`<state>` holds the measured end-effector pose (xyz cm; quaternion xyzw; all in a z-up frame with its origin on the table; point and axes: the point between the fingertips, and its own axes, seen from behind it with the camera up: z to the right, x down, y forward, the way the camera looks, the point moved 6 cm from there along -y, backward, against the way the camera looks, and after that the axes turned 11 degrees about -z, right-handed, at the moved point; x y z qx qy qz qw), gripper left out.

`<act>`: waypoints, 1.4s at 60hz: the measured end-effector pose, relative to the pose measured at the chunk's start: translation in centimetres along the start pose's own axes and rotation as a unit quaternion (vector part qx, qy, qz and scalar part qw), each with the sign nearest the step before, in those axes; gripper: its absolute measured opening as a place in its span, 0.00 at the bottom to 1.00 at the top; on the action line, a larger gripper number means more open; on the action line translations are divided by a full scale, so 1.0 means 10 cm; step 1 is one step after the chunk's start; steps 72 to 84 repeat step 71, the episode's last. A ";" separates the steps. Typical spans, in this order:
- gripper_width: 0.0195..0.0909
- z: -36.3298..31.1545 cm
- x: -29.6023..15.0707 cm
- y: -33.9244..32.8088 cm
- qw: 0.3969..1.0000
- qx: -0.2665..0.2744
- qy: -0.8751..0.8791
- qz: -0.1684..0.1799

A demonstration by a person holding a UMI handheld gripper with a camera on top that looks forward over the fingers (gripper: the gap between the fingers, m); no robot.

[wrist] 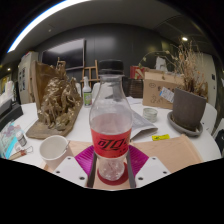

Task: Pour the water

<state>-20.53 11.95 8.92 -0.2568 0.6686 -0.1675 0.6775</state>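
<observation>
- Plastic bottle (110, 125), red label, dark cap, upright at frame centre, clear liquid in its lower part.
- Gripper (111, 172): bottle base sits between the two fingers; contact on both sides cannot be told.
- White cup (53, 148) on the table (185, 155), lower left.
- Golden figurine (58, 100), left; potted plant (188, 100), right.

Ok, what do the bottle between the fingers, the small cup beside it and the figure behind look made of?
The bottle looks like clear glossy plastic: you see through its upper part, with a red label and a dark cap. The small cup appears white and matte, paper or plastic; I cannot tell which. The figure has a golden metallic sheen, possibly brass or painted resin. The gripper fingers flank the bottle.
</observation>
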 end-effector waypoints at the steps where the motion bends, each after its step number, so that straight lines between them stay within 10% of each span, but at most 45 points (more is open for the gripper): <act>1: 0.44 0.01 0.01 -0.01 1.000 0.002 0.001 -0.004; 9: 0.95 0.04 -0.04 -0.27 1.000 0.020 0.017 -0.015; 49: 0.93 -1.33 0.47 -3.80 0.997 0.072 0.010 -0.035; 84: 0.93 -1.48 0.81 -4.28 0.994 0.104 0.010 -0.042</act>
